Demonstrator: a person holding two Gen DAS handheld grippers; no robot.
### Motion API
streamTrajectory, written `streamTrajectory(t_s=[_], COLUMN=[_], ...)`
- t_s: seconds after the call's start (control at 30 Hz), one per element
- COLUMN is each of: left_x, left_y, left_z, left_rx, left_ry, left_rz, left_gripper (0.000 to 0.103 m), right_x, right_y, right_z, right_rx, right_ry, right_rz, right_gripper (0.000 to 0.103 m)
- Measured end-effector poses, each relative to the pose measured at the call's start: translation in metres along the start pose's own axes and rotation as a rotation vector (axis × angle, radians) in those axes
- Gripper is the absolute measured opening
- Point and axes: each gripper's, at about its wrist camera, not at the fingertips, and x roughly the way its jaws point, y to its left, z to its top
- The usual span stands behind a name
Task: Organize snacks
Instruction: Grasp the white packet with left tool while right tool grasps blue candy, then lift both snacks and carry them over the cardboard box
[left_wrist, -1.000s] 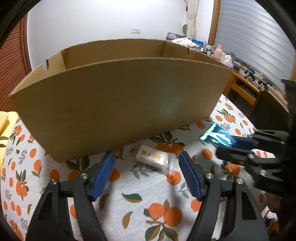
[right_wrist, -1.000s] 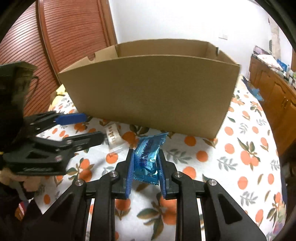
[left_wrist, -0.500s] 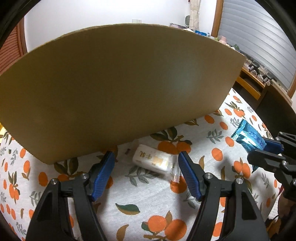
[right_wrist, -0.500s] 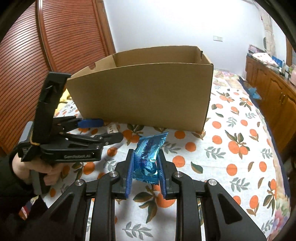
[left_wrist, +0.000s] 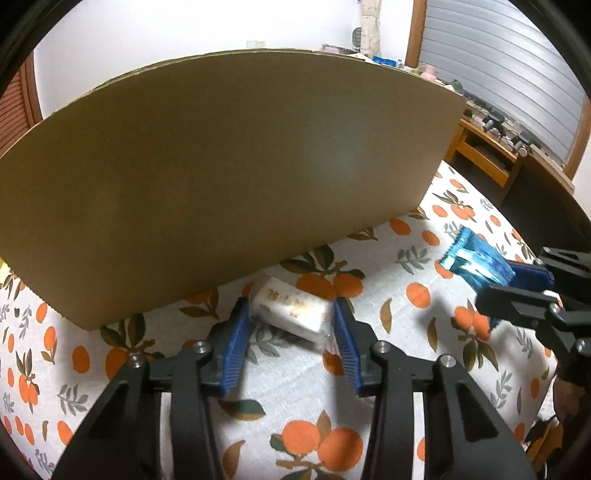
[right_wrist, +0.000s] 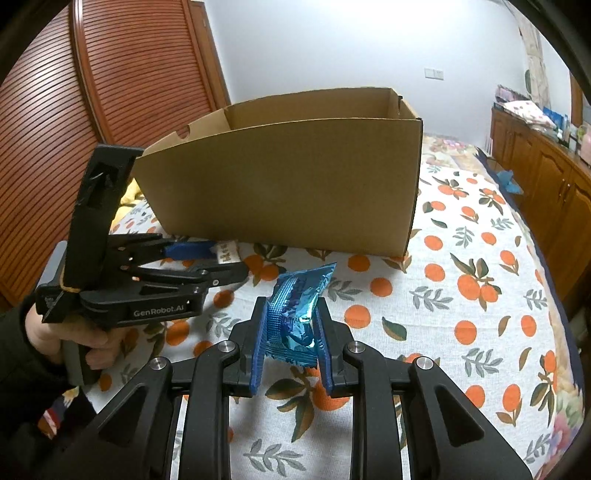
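A white wrapped snack (left_wrist: 291, 308) lies on the orange-print cloth just in front of the cardboard box (left_wrist: 221, 177). My left gripper (left_wrist: 291, 314) is closed around it, both blue pads touching its ends; it also shows in the right wrist view (right_wrist: 210, 258). My right gripper (right_wrist: 291, 325) is shut on a shiny blue snack packet (right_wrist: 295, 314) and holds it above the cloth, right of the left gripper; the packet shows in the left wrist view (left_wrist: 476, 260). The open box (right_wrist: 295, 177) stands behind both; its inside is mostly hidden.
The orange-print cloth (right_wrist: 461, 295) covers the surface. Wooden cabinets (right_wrist: 554, 184) with clutter stand along the right. A slatted wooden door (right_wrist: 110, 92) is at the left. A desk with small items (left_wrist: 498, 147) stands beyond the box.
My left gripper has moved forward and closed from wide open onto the white snack. My right gripper has drawn back from the box, still holding the blue packet.
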Motion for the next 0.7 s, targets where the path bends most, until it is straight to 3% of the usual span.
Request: streamTrajectory(t_s=[0.4, 0.7], left_x=[-0.038, -0.083], left_y=[0.001, -0.004], left_z=[-0.014, 0.005], left_rx=[-0.015, 0.003], left_ry=[-0.055, -0.155], left_rz=[-0.045, -0.042], left_gripper=[0.042, 0.042], right_x=[0.001, -0.011], right_y=[0.006, 0.01], right_z=[-0.002, 0.009], right_rx=[-0.005, -0.02], right_ry=[0.003, -0.034], right_rz=[0.002, -0.006], right_gripper=[0.022, 0.022])
